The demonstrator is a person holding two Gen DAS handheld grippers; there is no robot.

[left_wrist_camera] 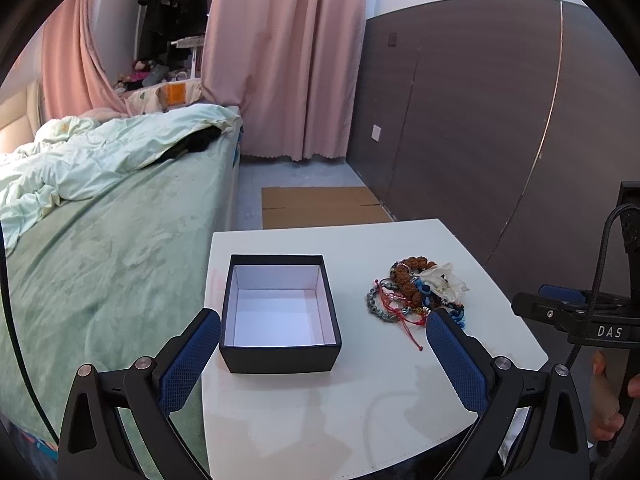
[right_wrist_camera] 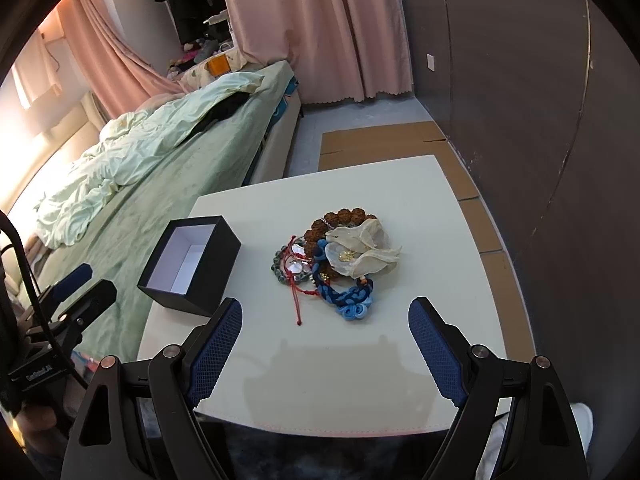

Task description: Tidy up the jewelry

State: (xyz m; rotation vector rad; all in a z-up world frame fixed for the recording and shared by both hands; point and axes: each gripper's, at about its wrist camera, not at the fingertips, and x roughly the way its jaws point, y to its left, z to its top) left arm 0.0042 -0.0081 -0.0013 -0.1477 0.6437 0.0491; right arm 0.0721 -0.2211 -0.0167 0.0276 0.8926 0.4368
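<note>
An open black box (left_wrist_camera: 280, 314) (right_wrist_camera: 191, 264) with a white, bare inside stands on the left part of a small white table (left_wrist_camera: 360, 408) (right_wrist_camera: 328, 364). To its right lies a tangled pile of jewelry (left_wrist_camera: 416, 292) (right_wrist_camera: 336, 258): brown bead bracelet, red cord, grey beads, blue knotted cord and a cream fabric flower. My left gripper (left_wrist_camera: 323, 320) is open above the table's near edge, its fingers spanning the box. My right gripper (right_wrist_camera: 325, 310) is open just short of the pile, nothing between its fingers.
A bed with a green sheet and pale duvet (left_wrist_camera: 100, 208) (right_wrist_camera: 160, 152) runs along the table's left side. Flattened cardboard (left_wrist_camera: 320, 208) (right_wrist_camera: 384, 140) lies on the floor beyond the table. A dark panelled wall (left_wrist_camera: 480, 120) and pink curtains (left_wrist_camera: 288, 60) stand behind.
</note>
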